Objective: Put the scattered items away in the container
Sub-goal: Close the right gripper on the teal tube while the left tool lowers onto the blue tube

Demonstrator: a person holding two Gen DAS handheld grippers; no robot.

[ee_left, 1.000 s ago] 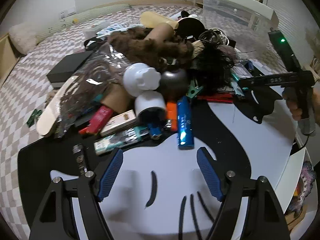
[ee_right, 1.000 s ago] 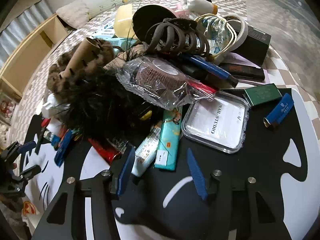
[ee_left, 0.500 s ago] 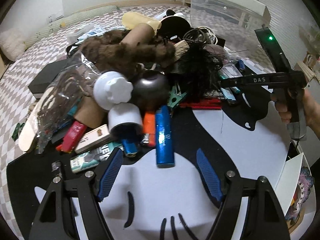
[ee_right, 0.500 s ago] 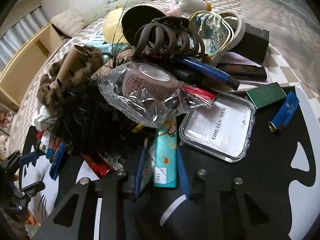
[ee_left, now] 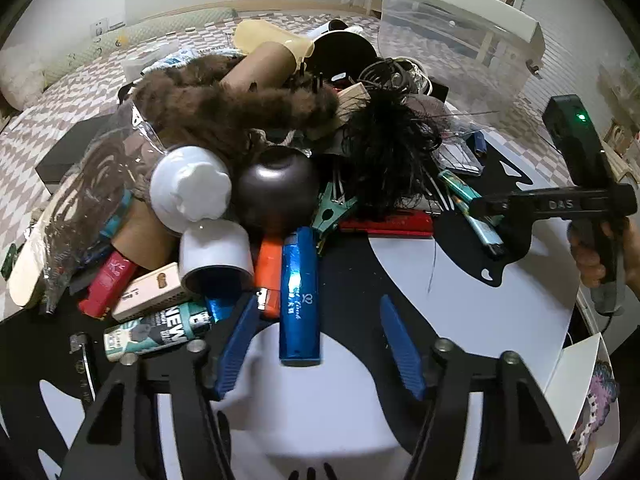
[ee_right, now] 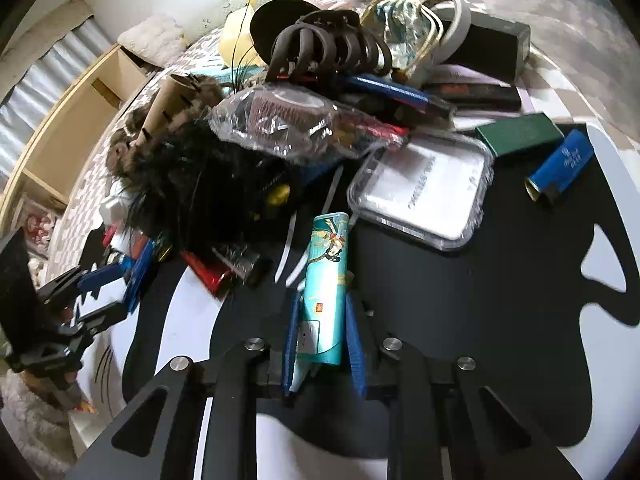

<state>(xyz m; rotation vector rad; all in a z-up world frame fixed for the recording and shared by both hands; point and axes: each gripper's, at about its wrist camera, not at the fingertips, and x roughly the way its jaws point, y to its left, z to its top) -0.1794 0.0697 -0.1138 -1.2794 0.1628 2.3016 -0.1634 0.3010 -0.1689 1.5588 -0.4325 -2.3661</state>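
A heap of small items lies on a black-and-white cat-pattern mat (ee_left: pixel 480 304). My left gripper (ee_left: pixel 316 320) is open, its blue pads on either side of a shiny blue lighter (ee_left: pixel 299 296) at the heap's near edge. My right gripper (ee_right: pixel 322 316) is shut on a teal illustrated pack (ee_right: pixel 326 280) and holds it just off the mat; it also shows in the left wrist view (ee_left: pixel 488 206). The clear plastic container (ee_left: pixel 452 48) stands behind the heap, far right.
The heap holds a brown fur piece (ee_left: pixel 240 108), a black feather tuft (ee_left: pixel 392 148), a white cap (ee_left: pixel 190 192), a dark ball (ee_left: pixel 276 196), an orange lighter (ee_left: pixel 267 272), a clear nail box (ee_right: pixel 424 192), a second blue lighter (ee_right: pixel 560 166) and a green box (ee_right: pixel 520 134).
My right gripper has closed on the teal pack and drawn it out from the heap. My left gripper has moved forward so the blue lighter lies between its pads.
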